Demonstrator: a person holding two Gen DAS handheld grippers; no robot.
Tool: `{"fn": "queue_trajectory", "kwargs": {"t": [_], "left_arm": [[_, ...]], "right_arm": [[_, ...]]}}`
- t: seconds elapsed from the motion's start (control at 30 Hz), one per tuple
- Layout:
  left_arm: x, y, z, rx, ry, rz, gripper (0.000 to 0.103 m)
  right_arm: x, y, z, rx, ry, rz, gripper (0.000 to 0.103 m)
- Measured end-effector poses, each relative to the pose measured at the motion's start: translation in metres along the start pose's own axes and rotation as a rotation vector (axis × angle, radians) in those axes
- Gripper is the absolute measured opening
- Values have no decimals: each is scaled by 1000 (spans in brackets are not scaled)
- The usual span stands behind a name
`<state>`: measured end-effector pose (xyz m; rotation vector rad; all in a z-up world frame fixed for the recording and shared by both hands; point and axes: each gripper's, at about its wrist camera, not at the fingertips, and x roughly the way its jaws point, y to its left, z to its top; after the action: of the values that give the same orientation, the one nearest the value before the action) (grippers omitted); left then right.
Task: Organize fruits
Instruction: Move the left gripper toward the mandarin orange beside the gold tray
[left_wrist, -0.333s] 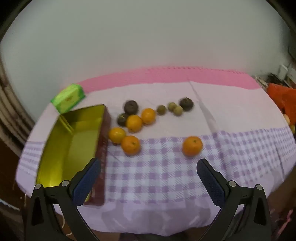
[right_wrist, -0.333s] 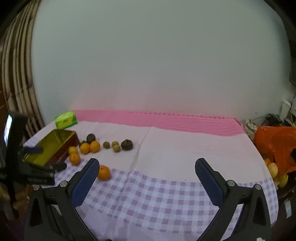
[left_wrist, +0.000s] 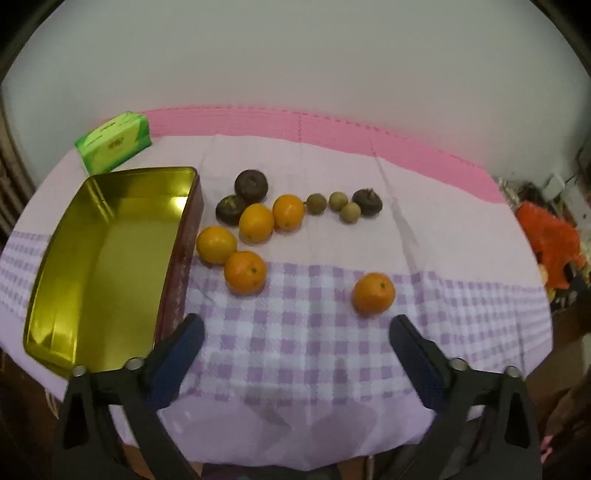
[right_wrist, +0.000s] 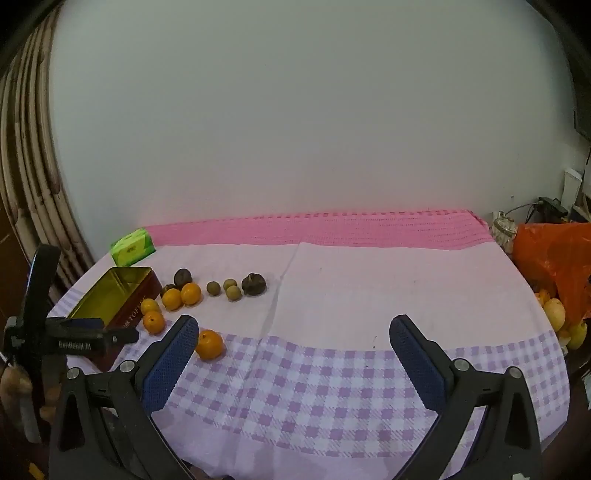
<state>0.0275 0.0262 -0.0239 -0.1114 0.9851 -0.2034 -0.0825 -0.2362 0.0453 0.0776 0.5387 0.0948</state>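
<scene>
An empty gold tin (left_wrist: 107, 254) with red sides lies open at the table's left; it also shows in the right wrist view (right_wrist: 110, 299). Beside it lie several oranges (left_wrist: 245, 271), three dark fruits (left_wrist: 251, 183) and three small brown fruits (left_wrist: 338, 201). One orange (left_wrist: 373, 293) lies apart on the checked cloth, also in the right wrist view (right_wrist: 209, 344). My left gripper (left_wrist: 295, 354) is open and empty above the table's front edge, just short of the lone orange. My right gripper (right_wrist: 293, 354) is open and empty, over the front of the table.
A green tissue pack (left_wrist: 113, 142) sits at the back left corner. An orange plastic bag (right_wrist: 554, 258) with yellow fruits (right_wrist: 554, 312) lies off the table's right side. The left gripper (right_wrist: 70, 339) shows at the left of the right wrist view. A white wall backs the table.
My left gripper has moved closer to the table and fruits, which look larger. The right wrist view has barely shifted.
</scene>
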Motion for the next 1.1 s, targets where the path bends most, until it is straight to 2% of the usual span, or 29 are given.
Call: {"fn": "queue_trajectory", "kwargs": {"t": [0.23,0.3,0.37,0.47,0.63,0.77,0.9,1.1], "left_arm": [[19,1,19,-3,49,17,85],[28,3,22,-10,68,52,78],[41,4,25,-10,104,87,67],[57,9,28,-32,146,98,56],[71,17,34,-60,148,139,56],[79,18,41,-33,146,184,56],[84,19,45,-36,149,183,56],[92,10,46,40,133,209,56]], "right_arm": [[3,-3,-4,20,18,3,103],[4,-4,-4,25,22,7,103],[6,-6,-5,31,28,12,103],[9,-7,-6,34,36,18,103],[13,-9,-6,41,49,24,103],[17,-11,-6,50,63,29,103],[18,-13,-6,54,69,30,103],[20,-14,-7,63,84,39,103]]}}
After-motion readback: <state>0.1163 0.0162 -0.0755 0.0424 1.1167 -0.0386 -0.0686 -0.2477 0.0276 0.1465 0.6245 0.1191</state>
